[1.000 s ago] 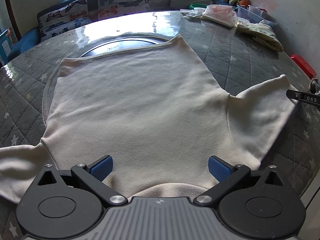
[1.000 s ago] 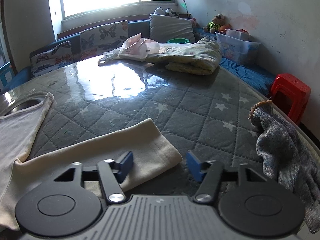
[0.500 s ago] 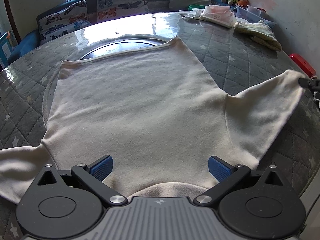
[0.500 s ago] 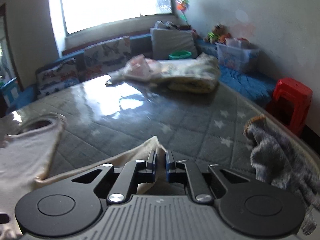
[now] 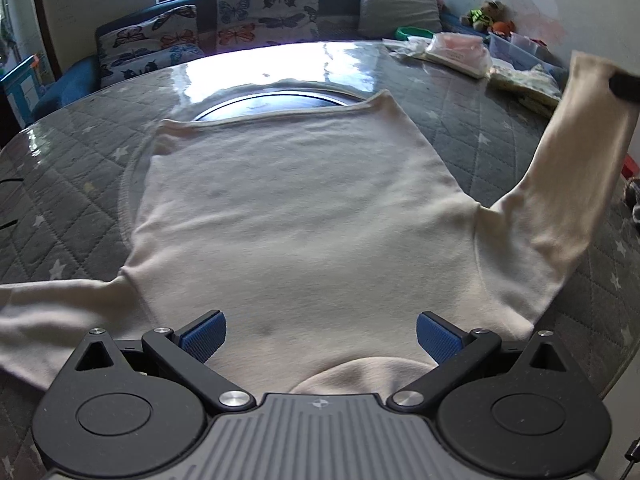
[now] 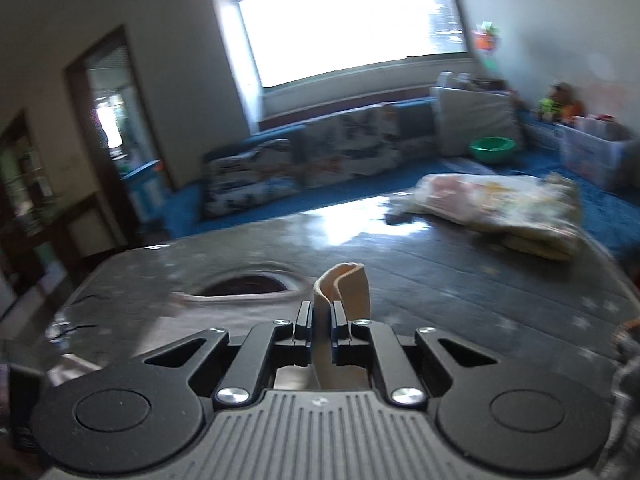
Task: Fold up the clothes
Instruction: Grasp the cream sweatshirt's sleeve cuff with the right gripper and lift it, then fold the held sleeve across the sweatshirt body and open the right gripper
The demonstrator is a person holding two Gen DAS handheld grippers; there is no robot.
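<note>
lifted clear of the table since a second ago, the sleeve cuff sits clenched in the right gripper while the left gripper gapes empty over the cream shirt, so sweep it inward, flat.

Daylight via blown-out window; glare on table. Right view motion-blurred; fisheye bend, dark corners.
</note>
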